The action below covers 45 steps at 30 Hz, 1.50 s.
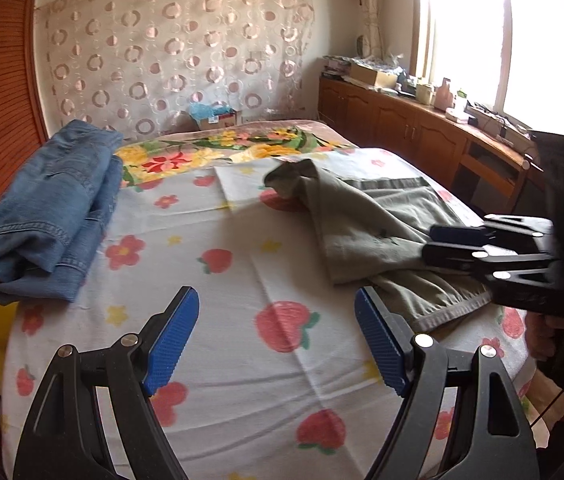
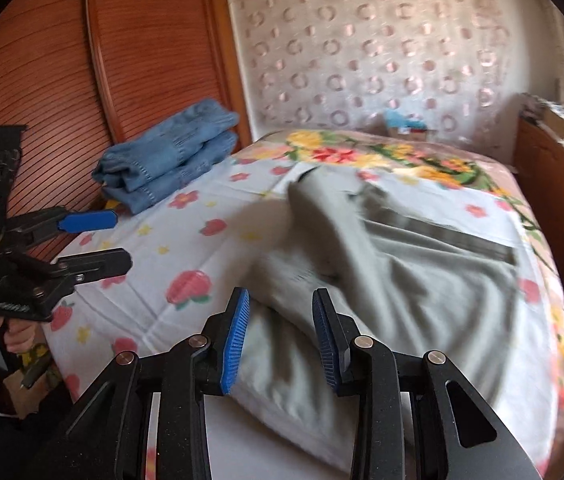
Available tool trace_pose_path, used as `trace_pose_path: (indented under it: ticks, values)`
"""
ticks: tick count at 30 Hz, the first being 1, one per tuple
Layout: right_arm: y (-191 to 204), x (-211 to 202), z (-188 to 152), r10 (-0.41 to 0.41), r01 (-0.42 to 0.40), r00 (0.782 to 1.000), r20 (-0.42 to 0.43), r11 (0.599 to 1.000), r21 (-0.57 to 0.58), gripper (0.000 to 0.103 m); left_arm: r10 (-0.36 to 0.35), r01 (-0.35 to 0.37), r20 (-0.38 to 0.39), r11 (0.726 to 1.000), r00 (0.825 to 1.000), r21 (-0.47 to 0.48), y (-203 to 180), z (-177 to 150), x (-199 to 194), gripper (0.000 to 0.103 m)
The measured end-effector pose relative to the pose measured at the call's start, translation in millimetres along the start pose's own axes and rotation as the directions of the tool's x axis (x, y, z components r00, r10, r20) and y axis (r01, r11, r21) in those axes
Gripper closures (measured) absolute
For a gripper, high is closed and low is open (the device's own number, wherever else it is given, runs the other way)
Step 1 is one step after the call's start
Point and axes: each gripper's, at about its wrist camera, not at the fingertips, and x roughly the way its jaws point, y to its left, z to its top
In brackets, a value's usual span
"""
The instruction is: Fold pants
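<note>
Jaws of both grippers (image 1: 276,336) (image 2: 280,340) apart over seemingly unlabelled grey pants (image 2: 402,280).

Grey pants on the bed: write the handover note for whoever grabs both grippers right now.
Left gripper: open, empty, hovering over the bed sheet, left of the grey pants.
Right gripper: open, fingers either side of the near edge of the grey pants, not yet closed on it.
Grey pants: spread and rumpled on the bed, one part already flipped over itself.
Jeans: folded, stacked at the far left.
Left to do: grip the near edge, finish folding, smooth flat.
</note>
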Motion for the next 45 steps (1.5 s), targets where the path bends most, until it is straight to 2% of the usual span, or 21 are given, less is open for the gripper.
trace_pose_path:
  ticks: [7, 12, 18, 20, 22, 25, 32, 37, 45]
  values:
    - [7.7, 42.2, 19.0, 0.046, -0.053, 0.995, -0.086, 0.995, -0.082, 0.078, 0.019, -0.019, -0.003, 0.999, 1.000, -0.031, 19.7, -4.3, -2.3, 0.022]
    - [-0.9, 69.5, 27.6, 0.023, -0.044, 0.982, -0.186, 0.993, -0.108, 0.078, 0.018, -0.019, -0.012, 0.999, 1.000, -0.044, 25.4, -9.1, 1.1, 0.022]
    - [4.9, 78.0, 30.5, -0.009, -0.025, 0.977, -0.213, 0.987, -0.158, 0.078, 0.010, -0.011, -0.024, 0.998, 1.000, -0.056, 28.0, -12.4, 6.3, 0.022]
    - [11.5, 80.4, 29.2, -0.027, -0.013, 0.978, -0.208, 0.982, -0.187, 0.078, 0.008, -0.010, -0.026, 0.998, 1.000, -0.056, 27.0, -13.2, 6.1, 0.022]
    - [14.4, 83.7, 28.1, -0.045, 0.002, 0.978, -0.201, 0.978, -0.208, 0.090, 0.007, -0.009, -0.029, 0.998, 1.000, -0.057, 26.3, -13.5, 7.4, 0.022]
    - [1.4, 85.4, 31.6, 0.021, -0.046, 0.979, -0.205, 0.992, -0.114, 0.101, -0.002, 0.000, -0.030, 0.998, 1.000, -0.065, 23.9, -12.8, 10.6, 0.022]
    - [-36.1, 40.6, 46.7, 0.016, -0.017, 0.997, -0.069, 1.000, -0.006, 0.101, -0.032, 0.030, -0.043, 0.999, 0.999, -0.042, 7.1, -13.7, 18.0, 0.022]
    - [-66.4, 10.7, 53.8, -0.069, 0.069, 0.998, 0.007, 0.997, 0.022, 0.101, -0.049, 0.048, -0.048, 0.999, 0.998, -0.014, -7.6, -12.2, 21.7, 0.022]
    - [-119.5, 14.4, 59.7, -0.218, 0.219, 0.976, -0.009, 0.974, 0.063, 0.101, -0.060, 0.061, -0.047, 0.998, 0.997, 0.024, -22.9, -2.9, 28.5, 0.022]
